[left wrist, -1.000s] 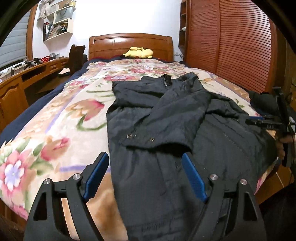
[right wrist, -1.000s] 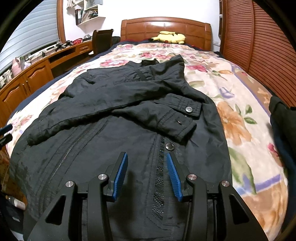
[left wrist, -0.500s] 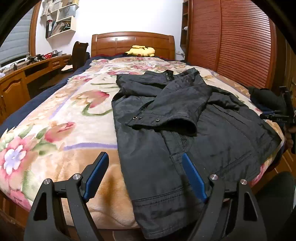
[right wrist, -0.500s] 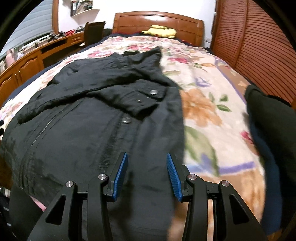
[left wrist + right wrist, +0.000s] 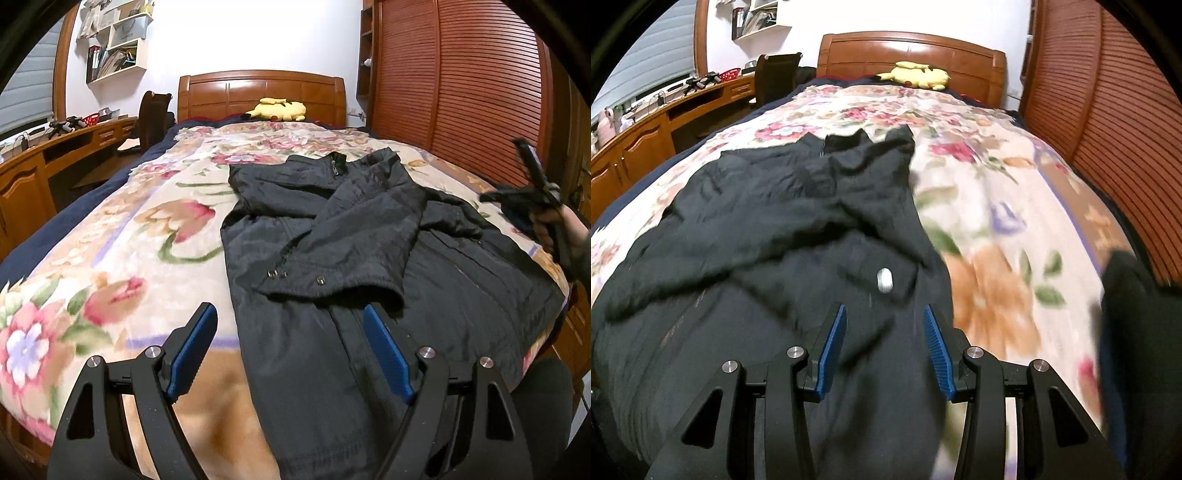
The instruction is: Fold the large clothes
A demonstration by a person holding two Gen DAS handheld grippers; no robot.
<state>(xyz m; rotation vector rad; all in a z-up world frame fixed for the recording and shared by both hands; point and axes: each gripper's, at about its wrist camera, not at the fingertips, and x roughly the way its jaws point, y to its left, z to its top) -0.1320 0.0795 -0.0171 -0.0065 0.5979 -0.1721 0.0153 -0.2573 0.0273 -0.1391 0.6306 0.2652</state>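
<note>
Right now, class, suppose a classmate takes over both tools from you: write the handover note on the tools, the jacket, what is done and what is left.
Left tool: open, empty, above the jacket's left edge near the hem.
Right tool: part open, empty, above the jacket's right side.
Black jacket: flat on the floral blanket, collar towards the headboard, hem at the foot edge.
Done: both sleeves folded across the chest, the cuff with snaps on top.
Left: fold the body, probably hem up to collar, then tidy. A second dark garment lies at the bed's right edge.

Black jacket on floral cream blanket; yellow plush toy.
</note>
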